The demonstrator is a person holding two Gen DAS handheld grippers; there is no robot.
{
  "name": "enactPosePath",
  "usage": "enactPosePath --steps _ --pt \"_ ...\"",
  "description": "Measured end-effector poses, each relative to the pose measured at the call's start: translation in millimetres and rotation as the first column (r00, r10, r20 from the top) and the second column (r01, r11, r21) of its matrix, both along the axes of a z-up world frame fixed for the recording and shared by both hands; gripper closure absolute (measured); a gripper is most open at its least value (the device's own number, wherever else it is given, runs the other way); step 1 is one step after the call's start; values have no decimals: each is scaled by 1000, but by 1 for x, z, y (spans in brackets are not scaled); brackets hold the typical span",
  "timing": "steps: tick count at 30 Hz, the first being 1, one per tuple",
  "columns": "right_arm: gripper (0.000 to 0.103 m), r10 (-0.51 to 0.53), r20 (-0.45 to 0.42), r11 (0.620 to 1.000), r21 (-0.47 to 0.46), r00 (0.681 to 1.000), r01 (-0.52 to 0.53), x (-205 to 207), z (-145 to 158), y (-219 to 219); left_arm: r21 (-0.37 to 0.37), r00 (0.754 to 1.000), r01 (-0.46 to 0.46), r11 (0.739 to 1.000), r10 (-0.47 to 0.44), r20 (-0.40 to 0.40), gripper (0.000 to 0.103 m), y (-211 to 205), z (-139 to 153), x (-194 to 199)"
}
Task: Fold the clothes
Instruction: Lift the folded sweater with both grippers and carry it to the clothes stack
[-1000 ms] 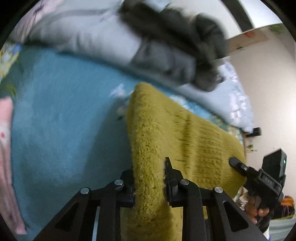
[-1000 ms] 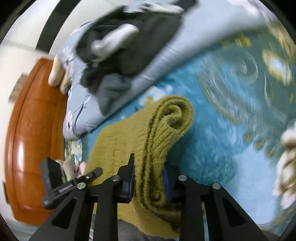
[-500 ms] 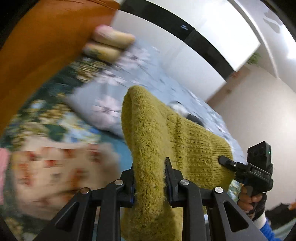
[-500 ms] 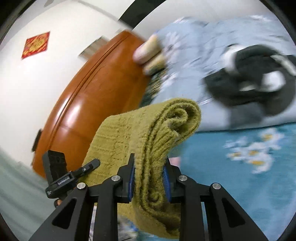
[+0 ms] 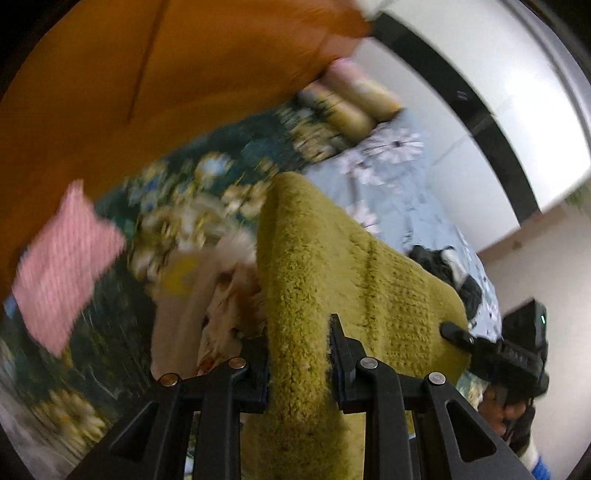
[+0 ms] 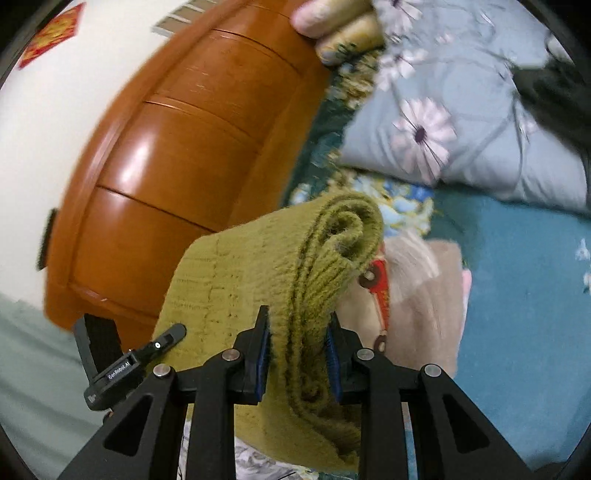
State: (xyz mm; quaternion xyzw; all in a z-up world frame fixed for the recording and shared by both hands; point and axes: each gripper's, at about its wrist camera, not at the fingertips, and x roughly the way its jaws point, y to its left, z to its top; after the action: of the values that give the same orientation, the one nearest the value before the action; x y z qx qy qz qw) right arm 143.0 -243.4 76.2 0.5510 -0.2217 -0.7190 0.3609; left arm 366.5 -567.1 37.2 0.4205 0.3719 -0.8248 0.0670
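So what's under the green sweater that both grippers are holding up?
Below the sweater lies a beige garment with red trim on the bedspread; the sweater covers the rest of it.

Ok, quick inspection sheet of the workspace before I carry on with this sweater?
Surface: bed with teal floral bedding.
Job's things: olive knit sweater, folded, held up between both grippers; beige garment lies on the bed beneath it.
Clutter: pink cloth; dark clothes on the pale blue duvet; rolled pillows by the headboard.
Grippers: left gripper shut on one sweater edge; right gripper shut on the bunched opposite edge.
Cables: nothing seen.
Surroundings: orange wooden headboard, white wall with a red decoration.
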Motion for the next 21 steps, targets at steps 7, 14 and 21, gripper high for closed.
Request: enactPosePath --steps 7,14,21 --pt "75 -49 73 993 111 996 40 -8 -37 4 100 995 -83 992 77 61 76 -10 -53 -5" --pt "75 -28 15 998 65 1000 27 -10 -12 5 -31 1000 8 999 -8 -13 77 8 0 -4" --pt "73 -1 56 991 131 998 -7 -11 -32 7 37 996 -77 996 76 39 66 -8 -48 2"
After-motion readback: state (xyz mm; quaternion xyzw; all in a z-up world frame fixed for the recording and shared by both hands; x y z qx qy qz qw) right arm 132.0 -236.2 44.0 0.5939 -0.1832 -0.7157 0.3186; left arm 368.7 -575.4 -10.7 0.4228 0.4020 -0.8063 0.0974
